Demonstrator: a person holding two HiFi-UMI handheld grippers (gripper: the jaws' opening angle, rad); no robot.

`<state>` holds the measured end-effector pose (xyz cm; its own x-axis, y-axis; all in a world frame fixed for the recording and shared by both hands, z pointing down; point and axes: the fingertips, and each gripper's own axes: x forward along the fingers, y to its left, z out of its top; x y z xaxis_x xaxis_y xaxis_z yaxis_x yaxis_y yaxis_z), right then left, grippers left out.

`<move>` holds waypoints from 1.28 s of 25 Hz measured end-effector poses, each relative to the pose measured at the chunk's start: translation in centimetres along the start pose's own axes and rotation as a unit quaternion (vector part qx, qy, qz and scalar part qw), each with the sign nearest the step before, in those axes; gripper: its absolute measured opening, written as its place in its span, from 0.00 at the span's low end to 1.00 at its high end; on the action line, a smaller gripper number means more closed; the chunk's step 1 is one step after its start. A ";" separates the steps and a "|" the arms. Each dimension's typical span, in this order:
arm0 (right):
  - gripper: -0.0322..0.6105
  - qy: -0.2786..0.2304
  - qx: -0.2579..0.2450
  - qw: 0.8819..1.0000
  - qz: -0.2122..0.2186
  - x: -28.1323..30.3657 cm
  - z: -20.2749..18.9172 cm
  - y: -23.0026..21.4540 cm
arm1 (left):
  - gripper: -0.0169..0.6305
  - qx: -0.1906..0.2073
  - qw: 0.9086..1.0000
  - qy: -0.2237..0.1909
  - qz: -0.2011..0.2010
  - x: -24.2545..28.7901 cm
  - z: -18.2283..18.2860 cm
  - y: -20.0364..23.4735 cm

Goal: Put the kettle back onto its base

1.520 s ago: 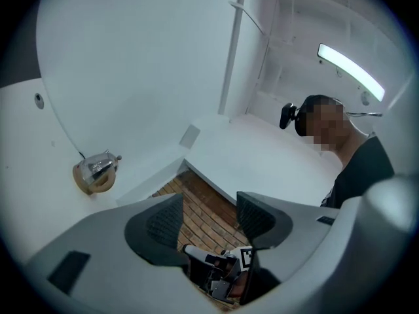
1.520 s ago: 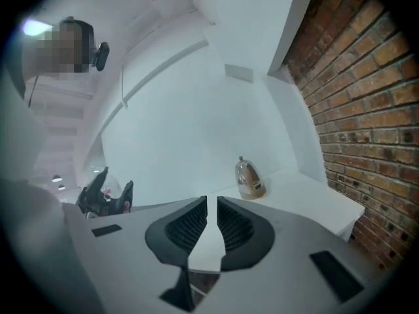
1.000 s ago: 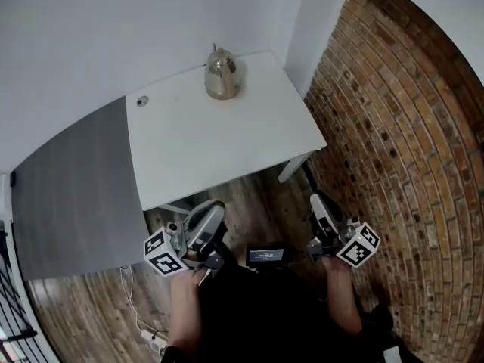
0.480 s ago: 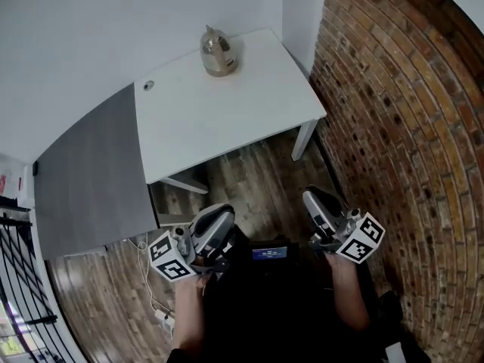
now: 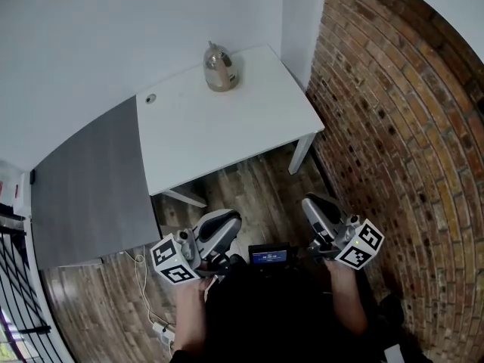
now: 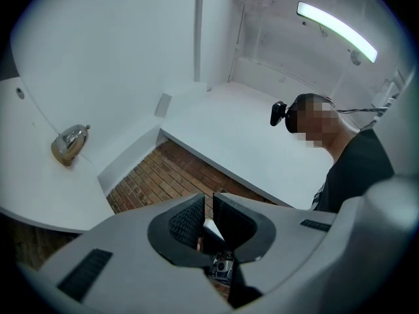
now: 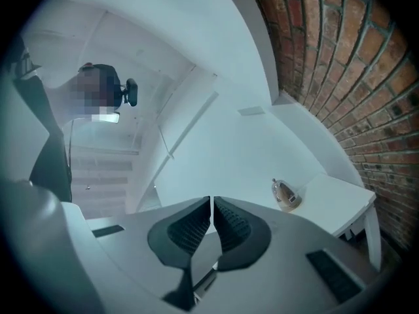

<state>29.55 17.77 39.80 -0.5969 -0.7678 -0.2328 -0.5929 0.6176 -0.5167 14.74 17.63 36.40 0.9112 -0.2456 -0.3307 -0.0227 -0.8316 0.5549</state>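
Observation:
A steel kettle [image 5: 221, 68] stands at the far corner of the white table [image 5: 219, 138]; I cannot make out a separate base under it. It shows small in the left gripper view [image 6: 69, 144] and in the right gripper view [image 7: 286, 195]. My left gripper [image 5: 229, 219] is held low by my body, well short of the table, shut with nothing between its jaws [image 6: 209, 205]. My right gripper [image 5: 313, 206] hovers over the floor near the brick wall; its jaws [image 7: 213, 208] have just closed the last bit, empty.
A brick wall [image 5: 393, 127] runs along the right. A grey surface [image 5: 83, 180] adjoins the table's left side. A round hole [image 5: 150, 98] sits in the tabletop. Table leg [image 5: 301, 153] and cables [image 5: 144, 282] are on the wooden floor.
Both grippers and I have drawn back from the table's front edge, so more floor shows between us. The kettle has not moved.

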 end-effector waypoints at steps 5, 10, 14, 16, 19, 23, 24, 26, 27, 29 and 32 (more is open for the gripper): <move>0.09 0.013 -0.008 1.000 -0.005 2.3 -0.7 1.1 | 0.07 -0.007 1.000 -0.003 0.006 -1.6 1.0 1.4; 0.09 0.019 -0.025 0.999 -0.018 3.3 -0.6 1.9 | 0.07 -0.014 1.000 -0.007 0.000 -2.2 1.7 2.2; 0.08 0.021 -0.033 0.999 -0.029 3.0 -0.6 2.2 | 0.07 -0.023 1.000 -0.008 -0.012 -2.3 1.3 2.0; 0.08 0.025 -0.030 0.999 -0.031 2.7 -0.8 2.2 | 0.07 -0.026 1.000 -0.004 -0.016 -2.4 1.0 1.6; 0.08 0.033 -0.027 0.999 -0.027 3.1 -1.3 2.7 | 0.07 -0.030 0.999 0.002 -0.027 -2.9 0.7 0.9; 0.08 0.048 -0.023 0.998 -0.022 3.7 -2.6 3.4 | 0.06 -0.055 0.998 -0.007 -0.016 -4.3 0.3 1.3; 0.08 0.048 -0.022 0.998 -0.021 3.7 -2.6 3.5 | 0.06 -0.056 0.998 -0.010 -0.013 -4.4 0.3 1.4; 0.08 0.047 -0.022 0.998 -0.020 3.7 -2.6 3.5 | 0.06 -0.053 0.998 -0.012 -0.014 -4.3 0.6 1.3; 0.08 0.047 -0.023 0.998 -0.019 3.7 -2.6 3.5 | 0.06 -0.052 0.998 -0.013 -0.015 -4.3 0.7 1.3; 0.08 0.047 -0.025 0.998 -0.019 3.7 -2.4 3.5 | 0.06 -0.051 0.999 -0.011 -0.016 -4.3 0.7 1.3; 0.08 0.043 -0.027 0.999 -0.018 3.6 -2.0 3.5 | 0.06 -0.050 0.999 -0.010 -0.017 -4.0 0.6 1.1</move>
<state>24.26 17.49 38.80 -0.6176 -0.7736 -0.1418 -0.6420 0.6000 -0.4773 10.82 17.40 37.88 0.9023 -0.2289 -0.3654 0.0502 -0.7859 0.6164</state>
